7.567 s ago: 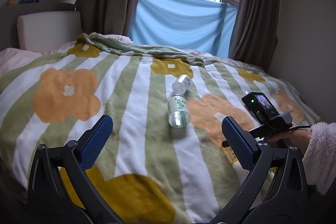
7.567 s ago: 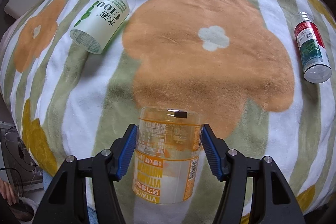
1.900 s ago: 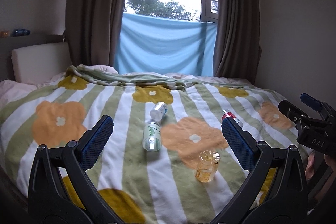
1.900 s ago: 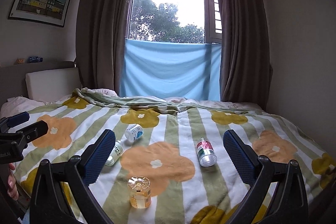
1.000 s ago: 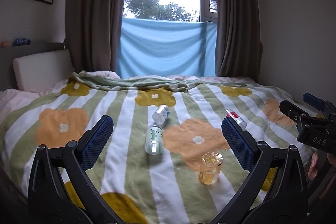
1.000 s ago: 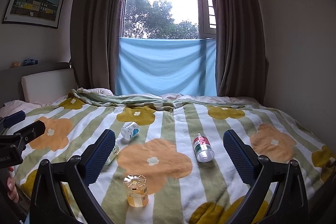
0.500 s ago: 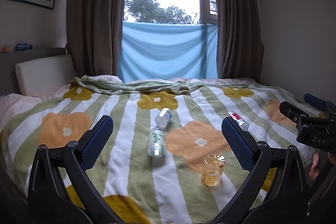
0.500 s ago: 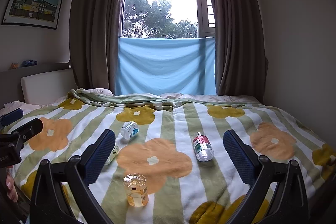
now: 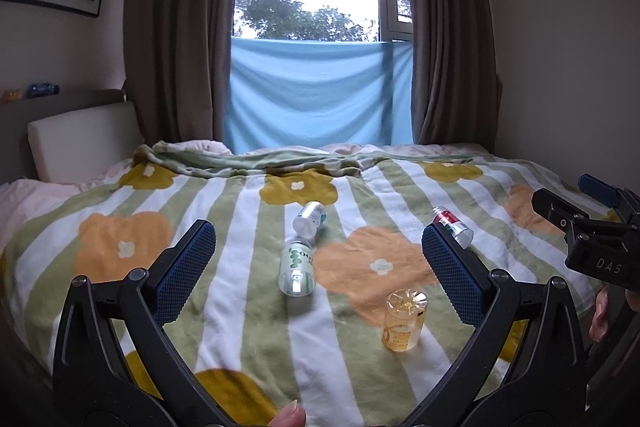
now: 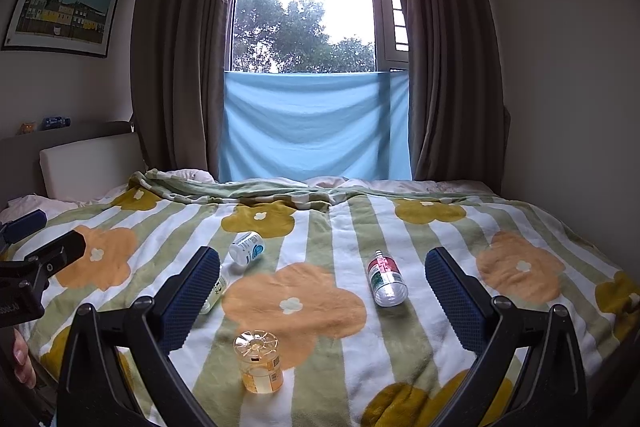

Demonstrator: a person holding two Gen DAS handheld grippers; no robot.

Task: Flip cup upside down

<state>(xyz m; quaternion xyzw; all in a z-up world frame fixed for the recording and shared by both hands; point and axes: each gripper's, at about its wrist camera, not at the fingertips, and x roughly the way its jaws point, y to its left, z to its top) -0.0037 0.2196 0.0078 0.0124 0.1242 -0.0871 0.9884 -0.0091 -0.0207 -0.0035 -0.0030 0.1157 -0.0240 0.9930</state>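
Note:
The cup (image 9: pixel 404 319) is a clear plastic cup with an orange label. It stands base up on the flowered blanket (image 9: pixel 248 311), near the bed's front edge, and shows in the right wrist view (image 10: pixel 259 361) too. My left gripper (image 9: pixel 320 273) is open and empty, held back from the bed. My right gripper (image 10: pixel 323 301) is open and empty, also back from the cup. The right gripper body shows at the left wrist view's right edge (image 9: pixel 592 239).
A green-labelled bottle (image 9: pixel 297 269), a white bottle (image 9: pixel 309 219) and a red-labelled bottle (image 9: pixel 453 227) lie on their sides on the blanket. A headboard (image 9: pixel 80 143) is at the left; curtains and a window are behind the bed.
The right gripper held the cup 7.6 s ago; it has let go and the cup stands base up. Both grippers have pulled back. Little has moved in the last second.

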